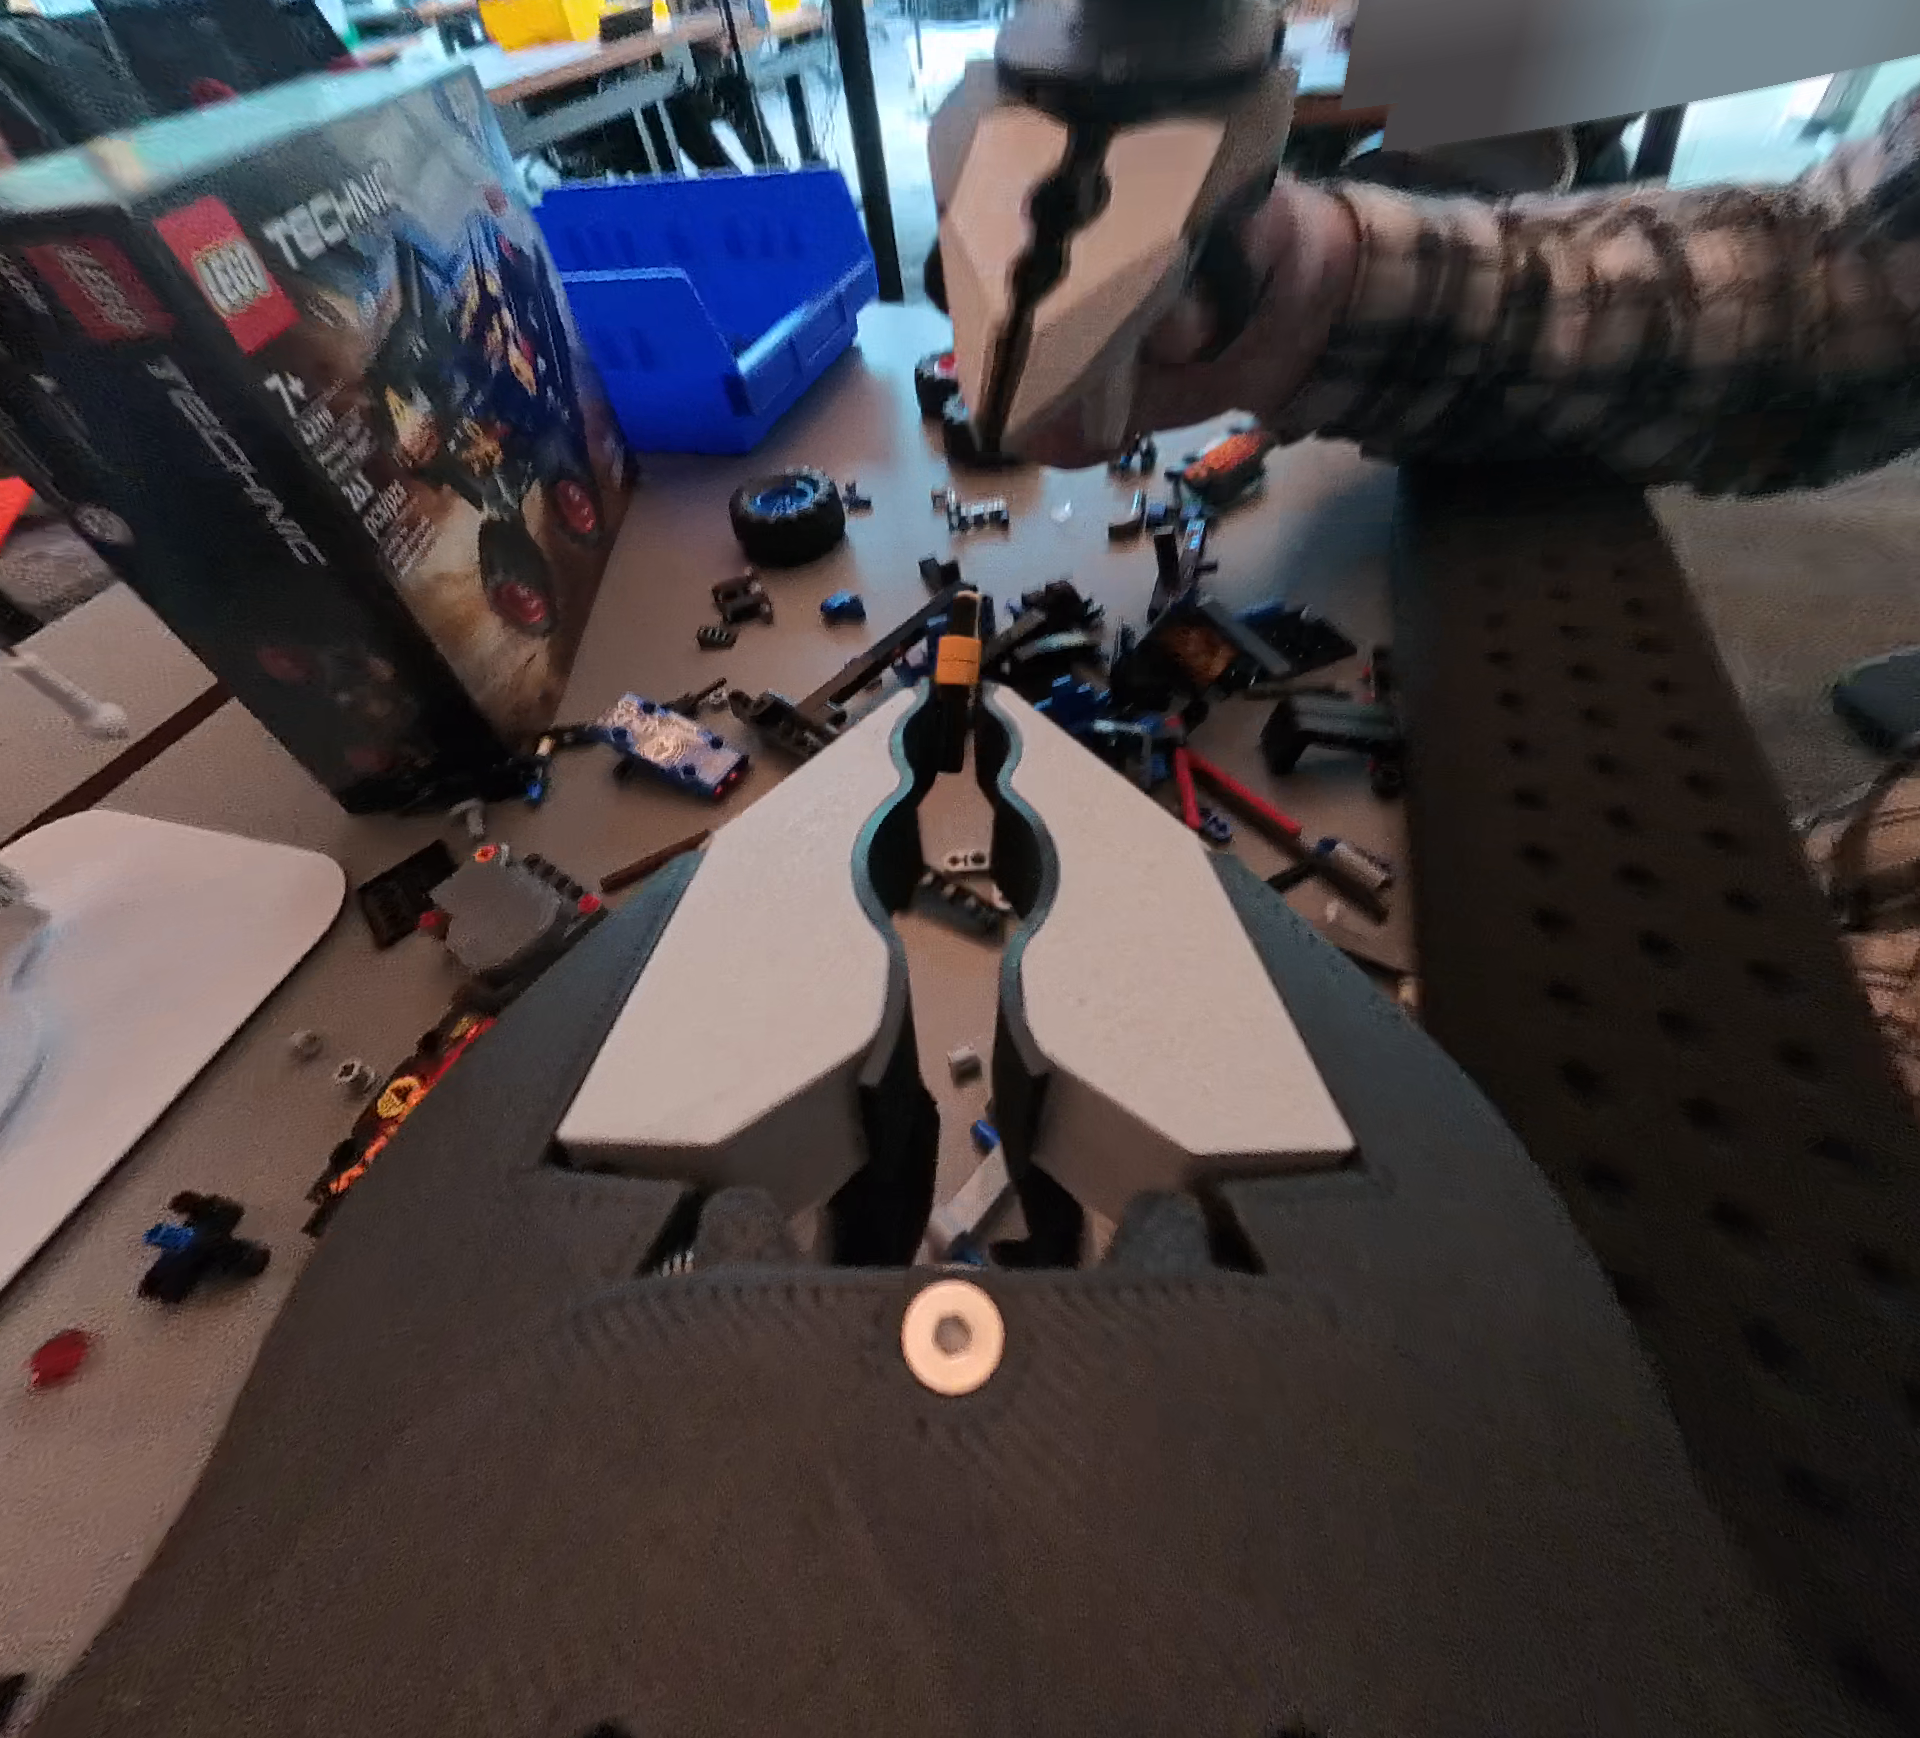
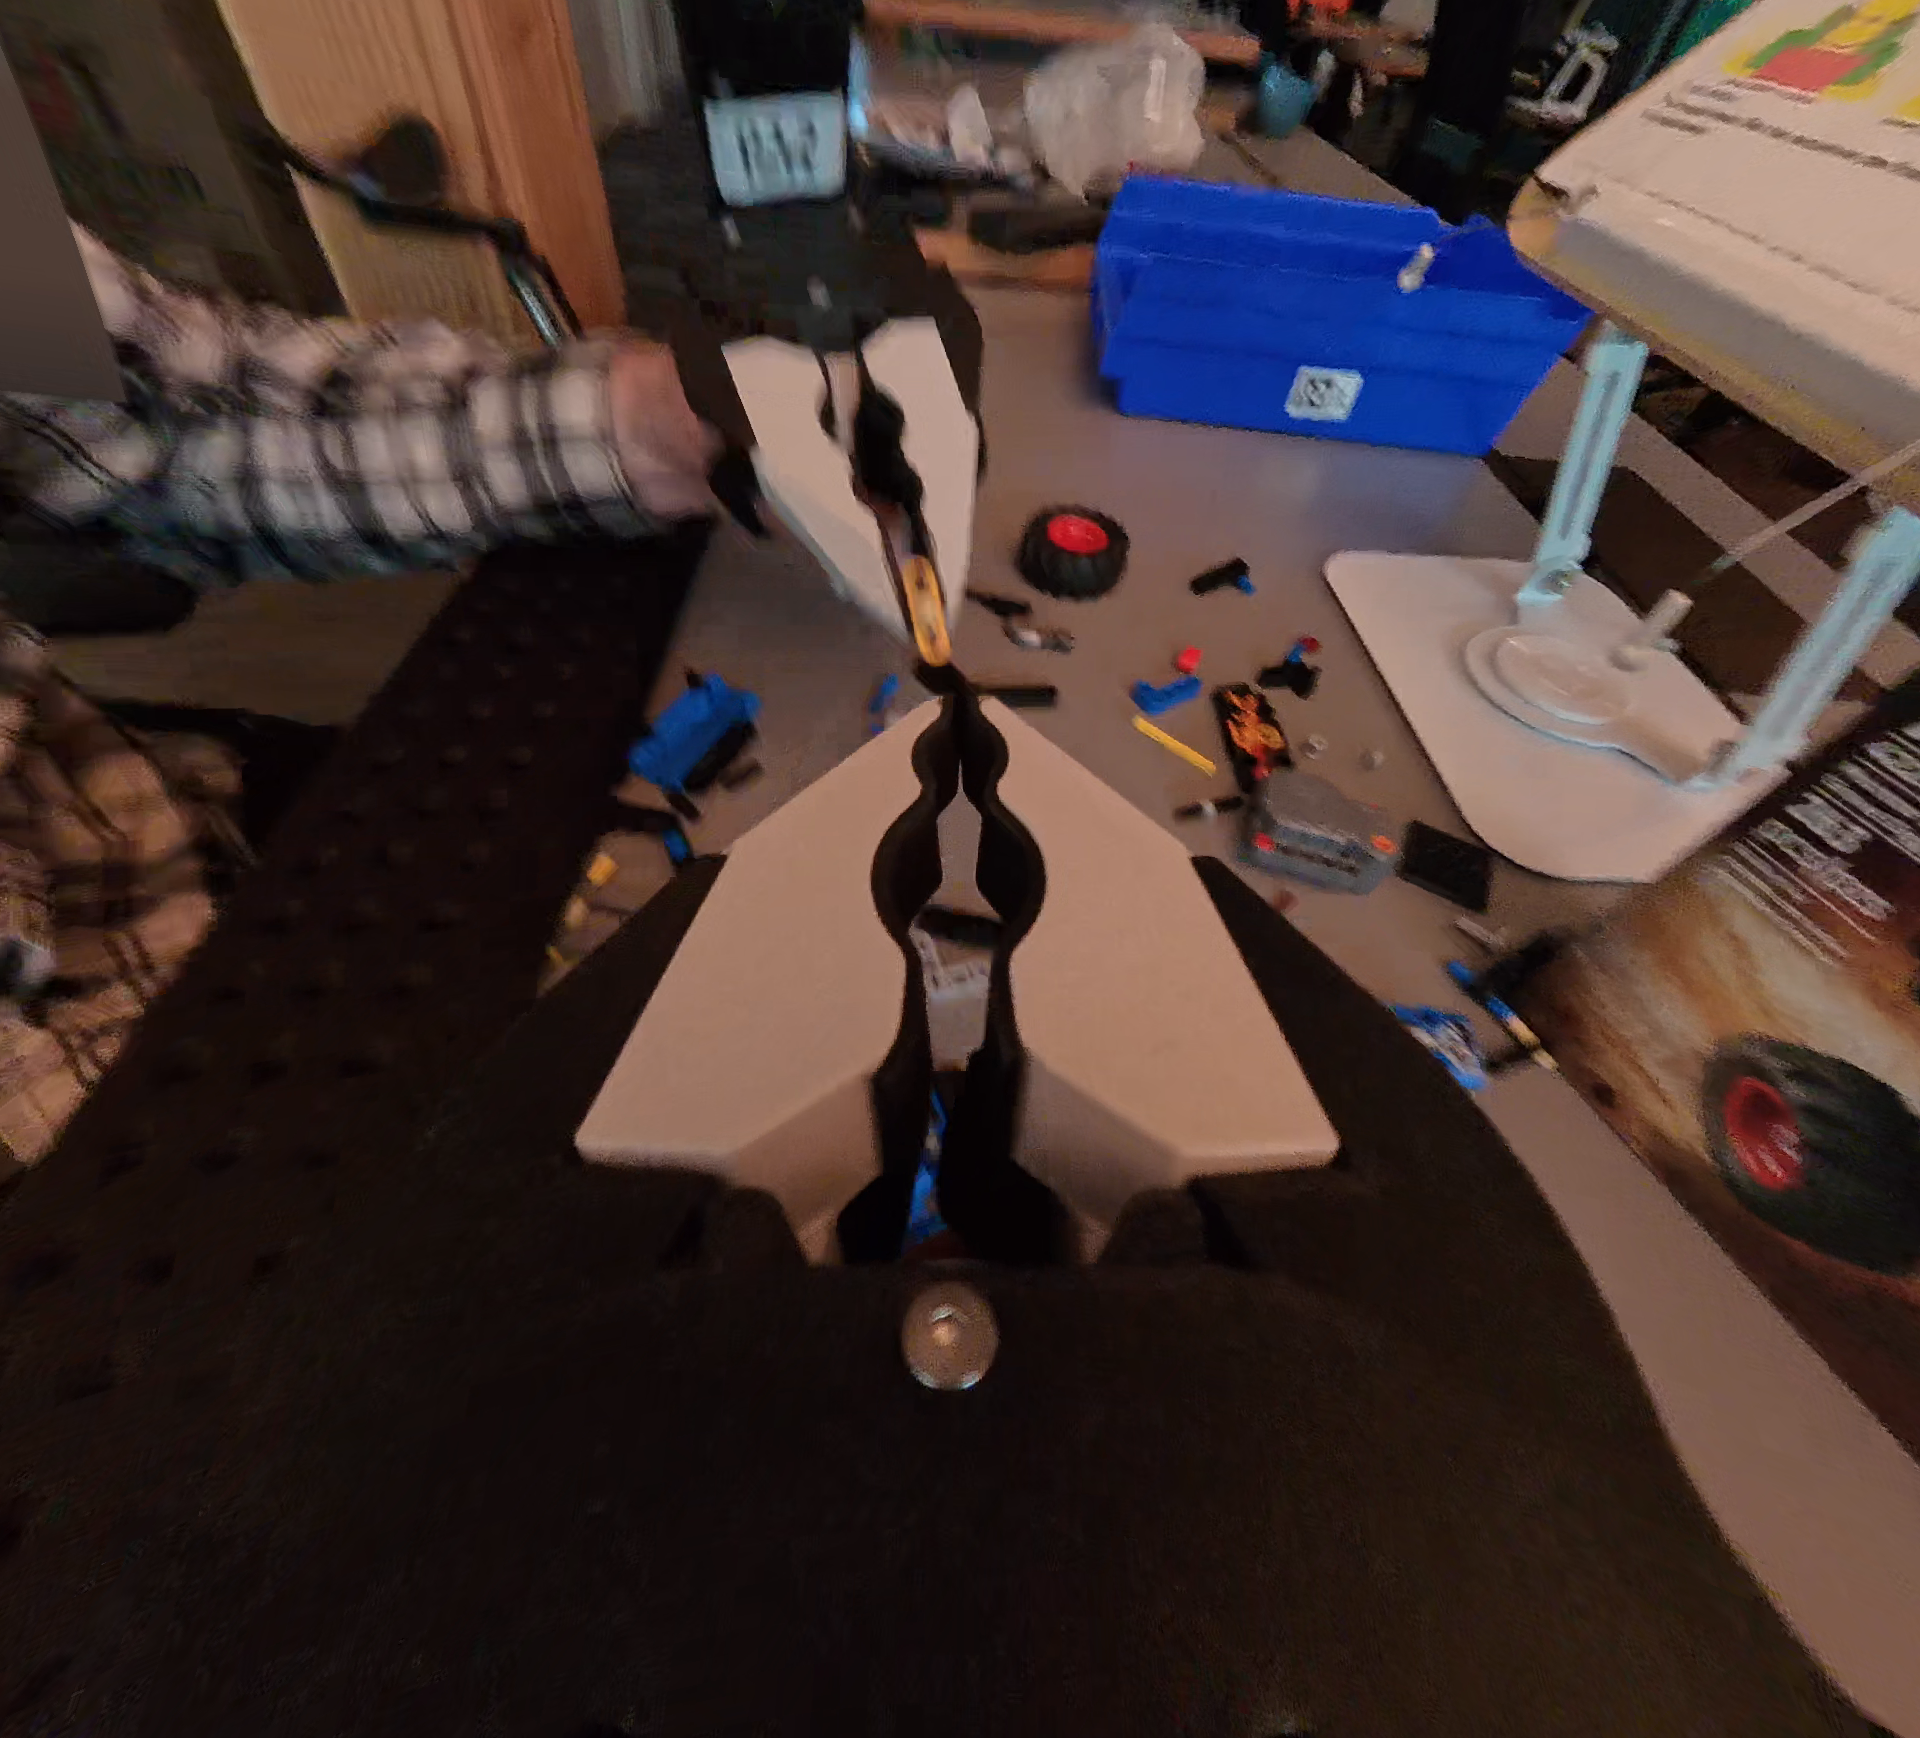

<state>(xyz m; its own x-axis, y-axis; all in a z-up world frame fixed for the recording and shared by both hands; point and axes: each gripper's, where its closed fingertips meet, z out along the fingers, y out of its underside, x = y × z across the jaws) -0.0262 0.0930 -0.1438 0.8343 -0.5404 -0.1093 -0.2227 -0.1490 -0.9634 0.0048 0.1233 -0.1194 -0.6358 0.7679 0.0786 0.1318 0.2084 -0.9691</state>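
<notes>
My left gripper [image 1: 954, 706] is shut on a thin black axle with an orange sleeve [image 1: 957, 658]. The axle sticks out past the fingertips, above a pile of loose black and blue building pieces [image 1: 1143, 649]. The right wrist view shows this gripper [image 2: 902, 576] farther off with the orange-sleeved axle [image 2: 926, 613] pointing toward the camera. My right gripper [image 2: 951, 701] is shut, with its pads together at the tips, just in front of the axle's black end. In the left wrist view the right gripper [image 1: 987, 441] points down at the table beside small black wheels, apart from the axle.
A blue bin [image 1: 717, 306] stands at the back, and a toy box [image 1: 312, 400] stands at the left. There is also a black wheel with a blue hub [image 1: 788, 514], a red-hub wheel [image 2: 1073, 550], a white stand base [image 2: 1558, 753], a black perforated board [image 1: 1621, 961] and a plaid sleeve [image 1: 1558, 317]. The left gripper's tips are roughly 6 cm from the right gripper's.
</notes>
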